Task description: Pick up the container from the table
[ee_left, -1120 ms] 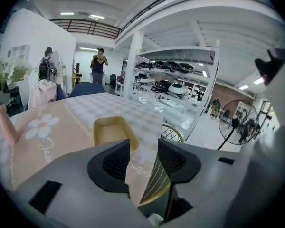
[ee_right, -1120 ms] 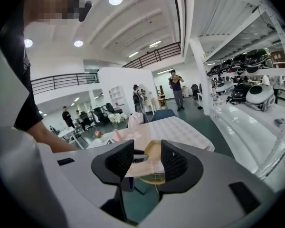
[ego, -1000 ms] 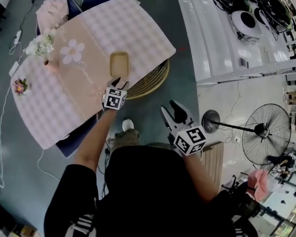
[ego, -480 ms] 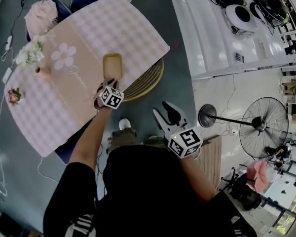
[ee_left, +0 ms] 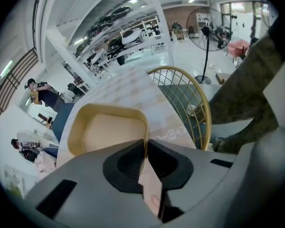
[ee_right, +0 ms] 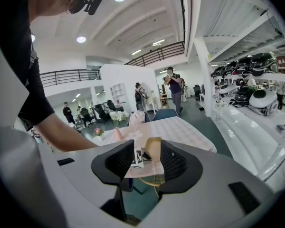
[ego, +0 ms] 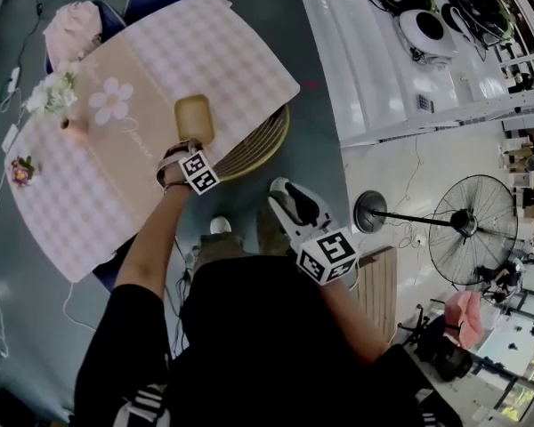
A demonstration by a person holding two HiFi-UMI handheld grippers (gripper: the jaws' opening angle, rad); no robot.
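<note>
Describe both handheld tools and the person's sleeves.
The left tool and right tool share pale grey moulded bodies with black ribbed pads. Each carries a white cube printed with black square markers. The person wears a black short-sleeved top with white stripes.

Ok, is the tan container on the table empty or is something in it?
Empty: the container sits upright on the table, and the left gripper view shows only its bare inside.

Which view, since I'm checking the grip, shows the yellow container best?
The left gripper view: the shallow yellow rectangular container appears close up, the left gripper closing its fingers on the near rim. The head view shows it small and whole; the right gripper view only a distant sliver.
</note>
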